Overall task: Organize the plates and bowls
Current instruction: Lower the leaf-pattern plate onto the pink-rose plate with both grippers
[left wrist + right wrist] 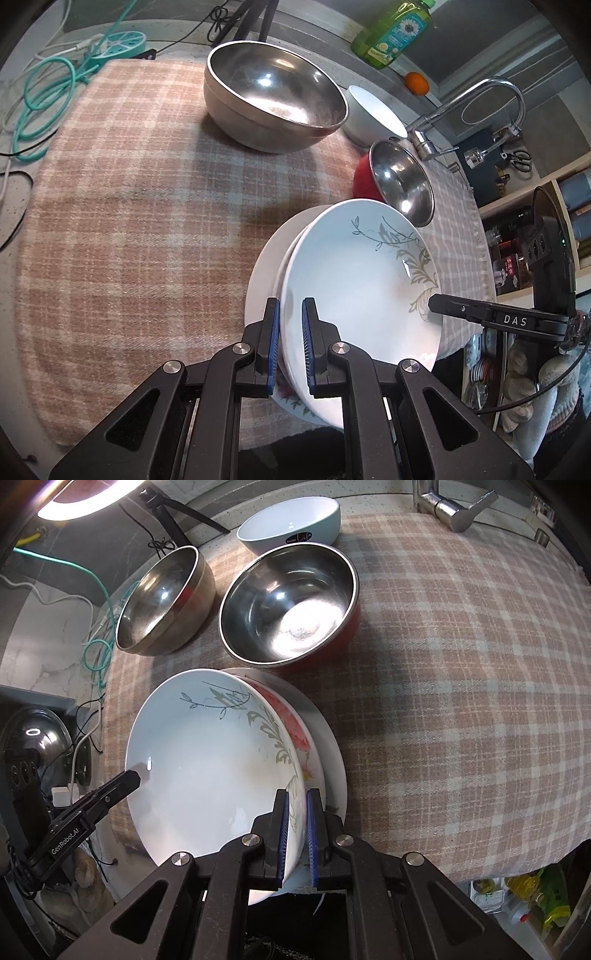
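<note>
A white plate with a grey leaf pattern (pixel 354 280) (pixel 207 760) is held by its rim from both sides. My left gripper (pixel 291 347) is shut on the near rim in the left wrist view. My right gripper (pixel 297 834) is shut on the opposite rim. Each view also shows a black finger (pixel 461 308) (pixel 110 790) of the other gripper on the plate's far edge. The plate sits over a red-flower plate (pixel 303 738) and a flat white plate (pixel 334 753) (pixel 264 266), offset from them. I cannot tell whether it touches them.
On the plaid cloth (pixel 129 221) (pixel 461 664) stand a large steel bowl (pixel 273 96) (pixel 162 598), a red-sided steel bowl (pixel 402 184) (pixel 291 602) and a pale bowl (pixel 373 114) (pixel 291 520). A faucet (pixel 480 103), a green bottle (pixel 391 33) and teal cable (pixel 44 96) line the back.
</note>
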A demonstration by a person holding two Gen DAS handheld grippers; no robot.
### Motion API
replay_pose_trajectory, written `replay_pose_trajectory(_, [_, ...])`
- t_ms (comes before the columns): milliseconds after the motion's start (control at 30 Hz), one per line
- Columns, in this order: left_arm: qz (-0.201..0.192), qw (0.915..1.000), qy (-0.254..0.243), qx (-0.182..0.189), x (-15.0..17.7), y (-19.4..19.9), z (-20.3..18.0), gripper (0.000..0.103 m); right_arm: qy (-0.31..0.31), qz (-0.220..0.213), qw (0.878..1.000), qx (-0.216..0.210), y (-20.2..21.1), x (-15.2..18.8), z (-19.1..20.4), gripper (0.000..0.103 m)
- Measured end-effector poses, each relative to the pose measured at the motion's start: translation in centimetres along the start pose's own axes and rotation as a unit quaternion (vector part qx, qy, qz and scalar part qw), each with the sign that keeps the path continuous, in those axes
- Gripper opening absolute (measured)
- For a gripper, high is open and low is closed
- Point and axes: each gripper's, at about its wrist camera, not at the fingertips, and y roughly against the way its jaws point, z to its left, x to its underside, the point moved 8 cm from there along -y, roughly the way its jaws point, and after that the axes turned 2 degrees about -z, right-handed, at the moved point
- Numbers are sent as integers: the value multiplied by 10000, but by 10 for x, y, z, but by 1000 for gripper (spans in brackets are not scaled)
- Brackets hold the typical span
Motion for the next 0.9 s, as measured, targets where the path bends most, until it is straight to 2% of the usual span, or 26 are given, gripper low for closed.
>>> replay_pose_trajectory(900, [102,9999,-75,-50,-2,-10,-3,10,-71,135,9999,67,-12,2,-3,9])
